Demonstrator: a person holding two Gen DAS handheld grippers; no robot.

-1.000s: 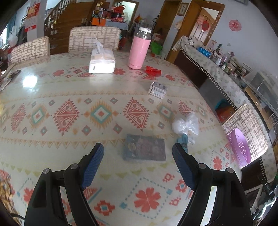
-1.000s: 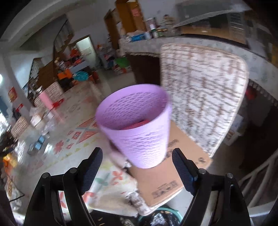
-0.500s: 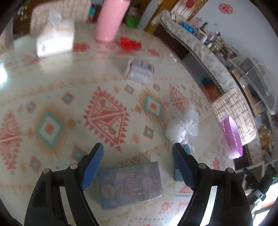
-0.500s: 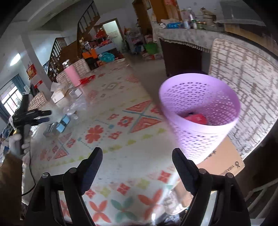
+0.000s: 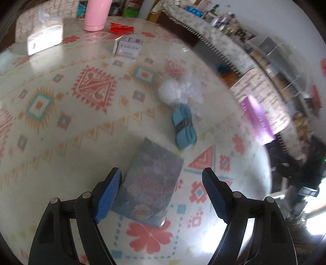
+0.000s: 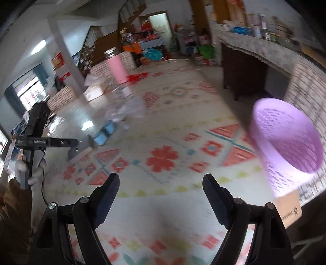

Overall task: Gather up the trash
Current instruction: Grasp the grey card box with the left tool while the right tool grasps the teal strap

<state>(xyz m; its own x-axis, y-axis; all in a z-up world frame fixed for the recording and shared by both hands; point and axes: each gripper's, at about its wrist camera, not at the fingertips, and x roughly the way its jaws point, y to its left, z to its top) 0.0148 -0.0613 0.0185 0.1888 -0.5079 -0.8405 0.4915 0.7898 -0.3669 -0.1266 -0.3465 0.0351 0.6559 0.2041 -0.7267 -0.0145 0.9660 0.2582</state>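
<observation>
My left gripper (image 5: 162, 173) stands open low over the patterned table, its blue pads on either side of a flat grey-blue packet (image 5: 150, 187) without touching it. Just beyond lie a light blue item (image 5: 184, 126) and a crumpled clear plastic bag (image 5: 179, 89). A small white box (image 5: 128, 48) and a red wrapper (image 5: 121, 28) lie further back. My right gripper (image 6: 161, 177) is open and empty above the table's near end. The purple mesh basket (image 6: 289, 142) stands to its right, off the table edge, and is blurred. The left gripper (image 6: 83, 144) shows in the right wrist view beside the blue item (image 6: 104, 136).
A pink bottle (image 5: 95, 14) and a tissue box (image 5: 44, 37) stand at the far end. A woven chair back (image 5: 262, 102) is behind the basket, which rests on a cardboard box (image 6: 289, 205). A gloved hand (image 6: 30, 169) holds the left gripper. A long sideboard (image 6: 254, 42) runs along the right wall.
My left gripper sank and tipped down toward the grey packet, which now lies between its jaws. My right gripper swung left from the purple basket to over the table.
</observation>
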